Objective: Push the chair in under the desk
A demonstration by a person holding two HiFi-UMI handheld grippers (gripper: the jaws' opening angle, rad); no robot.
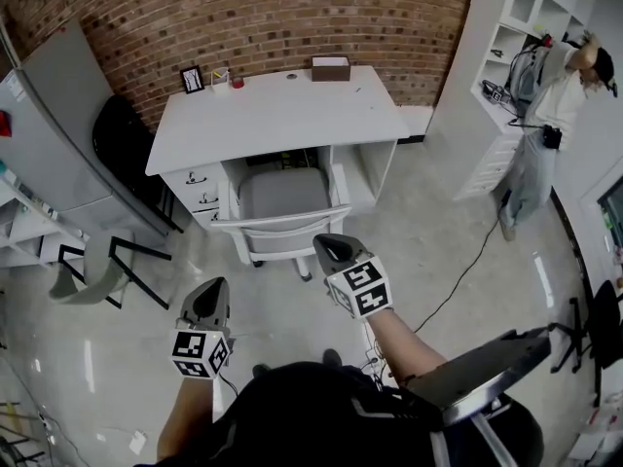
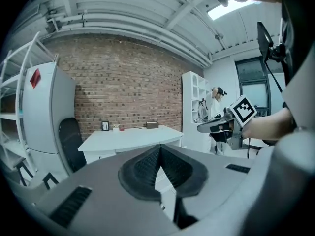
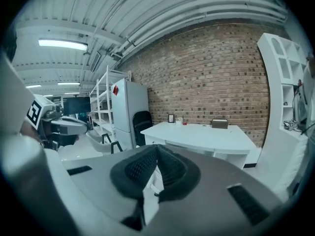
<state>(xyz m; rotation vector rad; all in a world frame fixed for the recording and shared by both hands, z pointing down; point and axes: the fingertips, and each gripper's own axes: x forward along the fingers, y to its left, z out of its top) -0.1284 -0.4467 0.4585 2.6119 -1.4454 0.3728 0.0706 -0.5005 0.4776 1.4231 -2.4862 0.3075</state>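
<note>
1. Chair (image 1: 284, 202): white frame, grey seat. It stands at the front of the desk (image 1: 277, 110) with the seat in the knee gap and the back rail sticking out past the desk edge.
2. Left gripper (image 1: 218, 284): jaws clenched tip to tip, nothing between them. It hangs short of the chair, low and to the left, not touching it.
3. Right gripper (image 1: 323, 241): jaws clenched too, and empty. It is just beside the chair's right rear corner, and I see no contact.
4. Stage is unclear. The scene fits grippers coming up to shove the back rail, and it equally fits grippers backed off after a shove. Whether the seat can go any deeper is not visible.
5. If any push is left, put the closed tips on the back rail, one on each side, with even pressure. Push straight, or the chair will twist.
6. Tight spots are the drawers (image 1: 200, 188) to the left of the gap and the desk's side panel to the right. A skewed chair would catch on either.
7. Around the scene: a black chair (image 1: 122, 139) stands left of the desk, and a grey chair (image 1: 97, 266) stands further left, well apart.
8. A cable (image 1: 467, 261) runs across the floor to the right, off the chair's path. A person (image 1: 545, 95) stands at the white shelves (image 1: 526, 27), well clear.
</note>
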